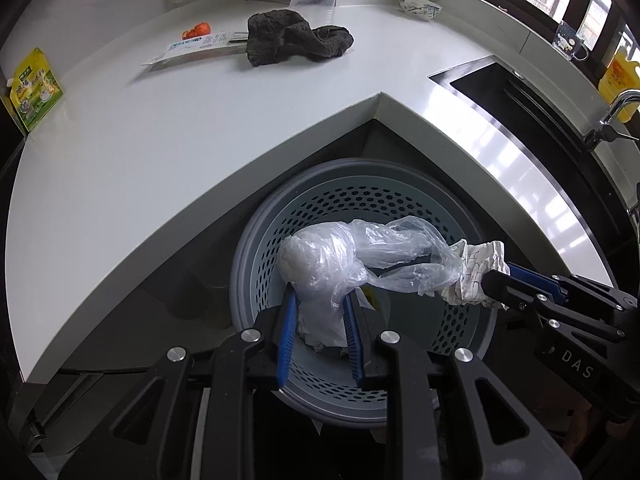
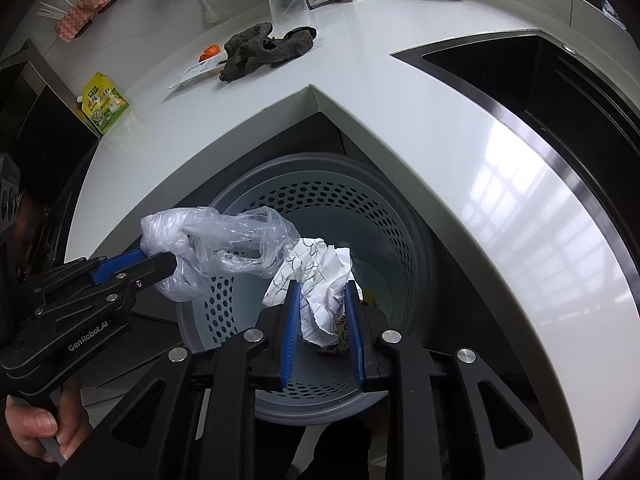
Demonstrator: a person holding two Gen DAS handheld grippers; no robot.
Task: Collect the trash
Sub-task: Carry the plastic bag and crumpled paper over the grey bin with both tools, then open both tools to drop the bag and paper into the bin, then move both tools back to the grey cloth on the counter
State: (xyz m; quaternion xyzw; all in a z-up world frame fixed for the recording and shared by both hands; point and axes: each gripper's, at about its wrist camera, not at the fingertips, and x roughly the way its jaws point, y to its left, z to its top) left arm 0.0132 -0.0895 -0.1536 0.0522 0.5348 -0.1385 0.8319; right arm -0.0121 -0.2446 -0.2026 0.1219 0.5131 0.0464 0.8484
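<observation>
Nearly there: left gripper (image 1: 320, 312) clamps plastic bag (image 1: 360, 256), right gripper (image 2: 322, 308) clamps crumpled paper (image 2: 320, 280), both over perforated bin (image 1: 400, 208); packet (image 1: 192, 50) remains at countertop (image 1: 160, 128) back edge.

A white countertop (image 1: 160, 132) wraps around an inner corner. On it lies a crumpled dark grey cloth (image 1: 294, 38), with a flat printed packet (image 1: 192, 50) just beside it, one end touching the cloth. A small orange thing (image 1: 197, 30) sits behind the packet; what it is cannot be told. At the counter's far left edge stands a yellow and green pouch (image 1: 34, 90). A clear plastic container (image 2: 288, 6) stands near the back wall, beyond the cloth. Further right along the back is a patterned white bowl (image 1: 420, 7). A dark sink (image 2: 560, 92) is set into the counter on the right, with a metal tap (image 1: 612, 114) and a yellow bottle (image 1: 620, 80) by the window.
</observation>
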